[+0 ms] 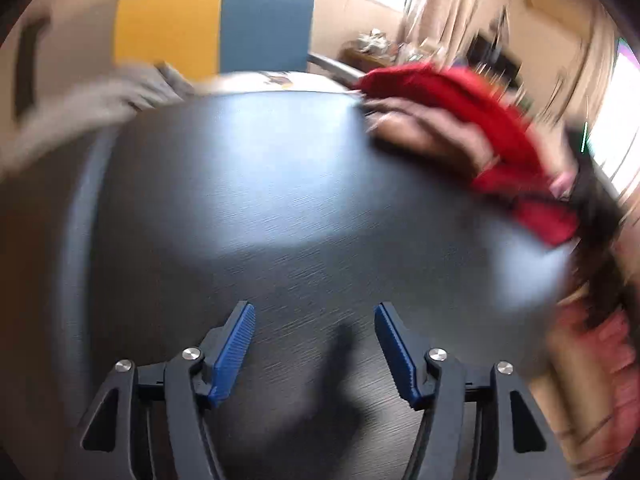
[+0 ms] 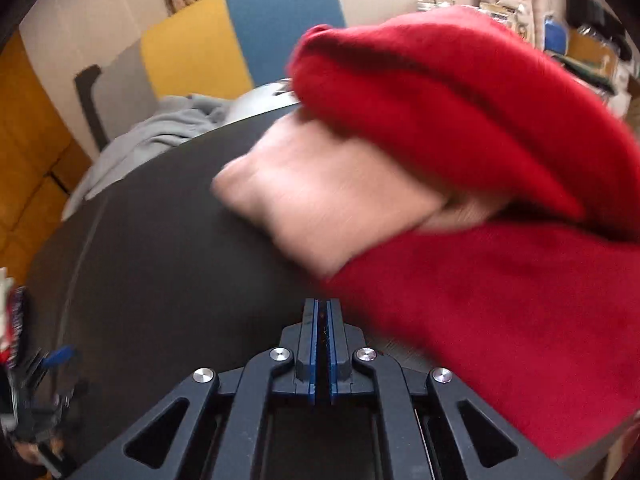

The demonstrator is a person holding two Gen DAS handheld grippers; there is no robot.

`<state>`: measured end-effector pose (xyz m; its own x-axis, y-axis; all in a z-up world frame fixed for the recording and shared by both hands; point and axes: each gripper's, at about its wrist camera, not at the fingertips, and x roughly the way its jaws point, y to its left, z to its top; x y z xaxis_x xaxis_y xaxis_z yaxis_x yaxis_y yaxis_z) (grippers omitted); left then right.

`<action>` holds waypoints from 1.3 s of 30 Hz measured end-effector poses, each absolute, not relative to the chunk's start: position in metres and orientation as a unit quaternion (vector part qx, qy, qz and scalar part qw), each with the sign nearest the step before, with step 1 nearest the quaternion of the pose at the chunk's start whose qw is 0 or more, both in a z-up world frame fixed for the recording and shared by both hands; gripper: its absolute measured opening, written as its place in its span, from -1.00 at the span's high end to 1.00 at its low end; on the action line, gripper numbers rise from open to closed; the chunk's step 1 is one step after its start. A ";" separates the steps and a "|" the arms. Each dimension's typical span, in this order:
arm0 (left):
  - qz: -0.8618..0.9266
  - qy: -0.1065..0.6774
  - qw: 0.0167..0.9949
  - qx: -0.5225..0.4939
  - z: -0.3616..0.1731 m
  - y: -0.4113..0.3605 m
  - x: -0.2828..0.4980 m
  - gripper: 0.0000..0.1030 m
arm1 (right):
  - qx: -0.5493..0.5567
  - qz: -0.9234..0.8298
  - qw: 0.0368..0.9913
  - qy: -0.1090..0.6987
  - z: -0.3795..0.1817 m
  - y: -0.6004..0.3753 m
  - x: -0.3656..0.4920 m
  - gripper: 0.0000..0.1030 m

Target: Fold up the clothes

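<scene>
A red garment (image 2: 460,128) lies bunched on the dark table (image 2: 160,260) and fills the right of the right wrist view. A pale pink-beige part (image 2: 320,196) shows under its fold; blur hides whether this is cloth. My right gripper (image 2: 322,312) is shut, pads together, tips at the garment's near edge, and no cloth shows between them. In the left wrist view the red garment (image 1: 460,104) is at the far right of the table (image 1: 280,180). My left gripper (image 1: 314,306) stands open above bare tabletop, with nothing between its blue pads.
A grey garment (image 1: 100,96) hangs over the table's far left edge, also visible as a grey garment (image 2: 152,136) in the right wrist view. Yellow (image 1: 168,20) and blue (image 1: 264,20) panels stand behind the table. A blurred pink and dark shape (image 1: 600,340) crowds the right edge.
</scene>
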<state>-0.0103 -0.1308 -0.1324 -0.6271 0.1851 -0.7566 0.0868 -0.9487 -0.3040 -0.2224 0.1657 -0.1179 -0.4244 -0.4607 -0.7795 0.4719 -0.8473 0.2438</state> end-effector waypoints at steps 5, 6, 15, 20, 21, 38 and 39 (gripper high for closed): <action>0.886 -0.206 0.095 -0.405 -0.088 -0.107 -0.075 -0.24 | 0.446 -0.850 0.278 -0.041 -0.137 0.178 -0.200 0.89; 0.888 -0.199 0.108 -0.401 -0.077 -0.096 -0.092 -0.24 | 0.440 -0.855 0.270 -0.046 -0.138 0.181 -0.199 0.88; 0.812 -0.312 0.225 -0.438 -0.036 -0.023 -0.261 -0.26 | 0.397 -0.869 0.255 -0.148 -0.149 0.220 -0.192 -0.16; 0.772 -0.369 0.212 -0.473 -0.055 0.001 -0.334 -0.26 | 0.379 -0.865 0.271 -0.187 -0.152 0.222 -0.197 -0.17; 0.766 -0.377 0.208 -0.478 -0.059 0.004 -0.344 -0.27 | 0.376 -0.865 0.273 -0.191 -0.152 0.222 -0.198 -0.20; 0.818 -0.300 0.193 -0.451 -0.078 -0.001 -0.327 0.85 | 0.231 -0.955 0.162 -0.090 -0.029 0.291 -0.252 -0.64; 0.822 -0.293 0.198 -0.446 -0.073 -0.001 -0.323 0.85 | 0.228 -0.959 0.148 -0.077 -0.024 0.292 -0.267 -0.92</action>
<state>-0.3225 -0.0006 -0.0735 -0.5228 0.5877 -0.6175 -0.0637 -0.7493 -0.6592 -0.2672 0.2918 -0.0244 -0.8526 -0.3181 -0.4145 0.2482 -0.9447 0.2145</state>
